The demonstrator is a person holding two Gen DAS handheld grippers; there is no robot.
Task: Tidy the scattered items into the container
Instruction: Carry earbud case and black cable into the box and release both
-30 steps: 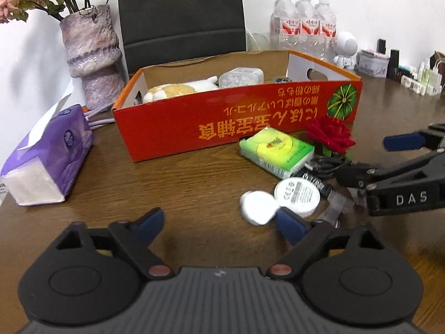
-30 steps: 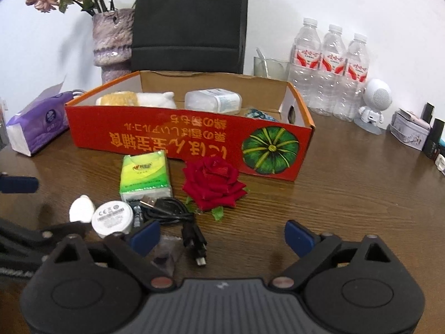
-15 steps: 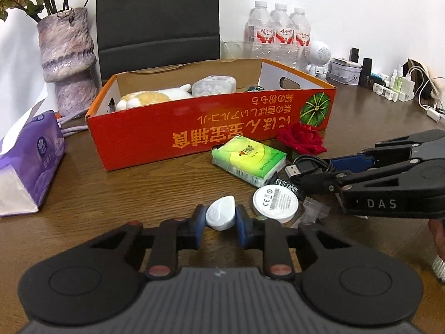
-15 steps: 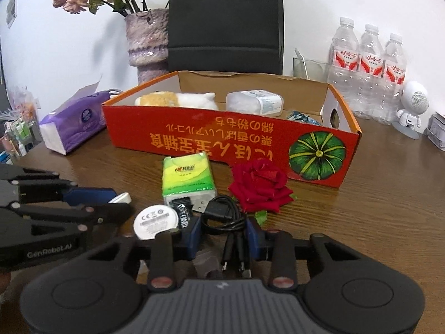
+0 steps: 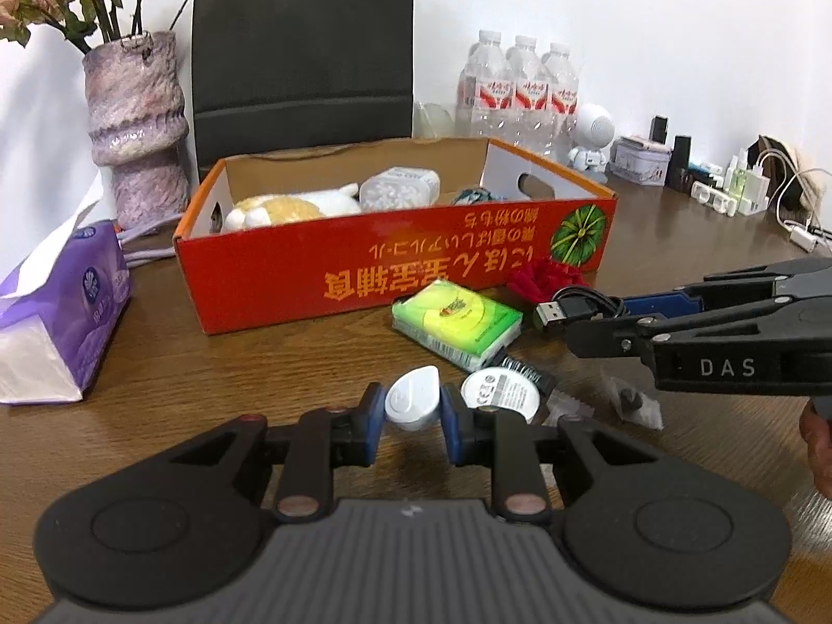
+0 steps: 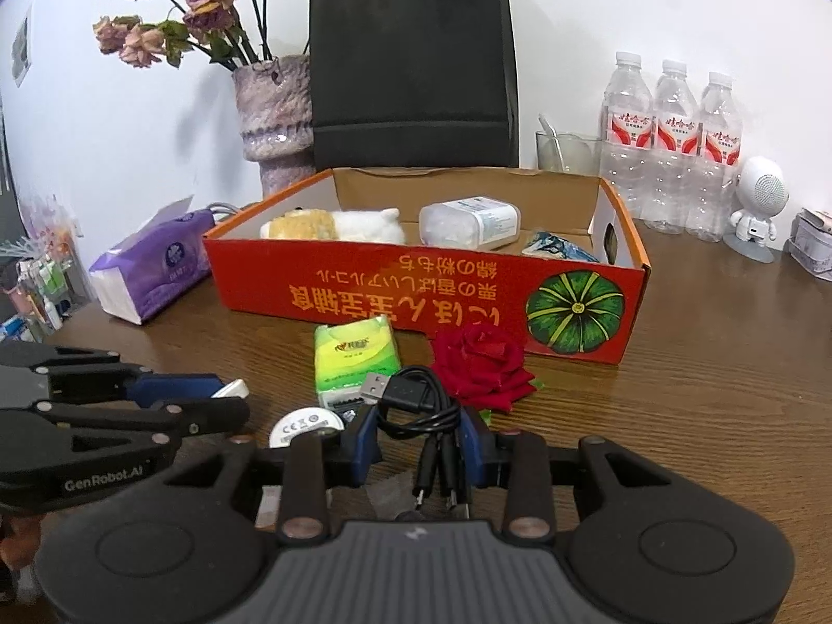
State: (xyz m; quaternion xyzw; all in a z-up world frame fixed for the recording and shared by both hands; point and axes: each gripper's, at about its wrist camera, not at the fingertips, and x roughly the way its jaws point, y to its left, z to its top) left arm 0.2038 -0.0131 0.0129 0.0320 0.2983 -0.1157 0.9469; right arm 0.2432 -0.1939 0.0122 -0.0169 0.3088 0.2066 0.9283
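Seen from the left wrist, the left gripper [image 5: 412, 418] has just closed its jaws, and its blue pads now pinch a small white teardrop-shaped case [image 5: 413, 404] just above the wooden table [image 5: 208, 379]. Beside it lie a round white disc [image 5: 500, 395] and a green tissue pack [image 5: 456, 323], with the orange cardboard box [image 5: 395, 265] behind them already holding a plush toy [image 5: 291, 206] and a clear plastic jar [image 5: 399, 188]. The right gripper reaches in from the right edge, carrying a black USB cable [image 5: 577, 307]. Seen from the right wrist, the right gripper [image 6: 420, 442] has likewise just closed and clasps the coiled cable [image 6: 416, 405], plugs dangling toward the camera. A red rose [image 6: 481, 368] lies just beyond it, against the box front [image 6: 426, 291].
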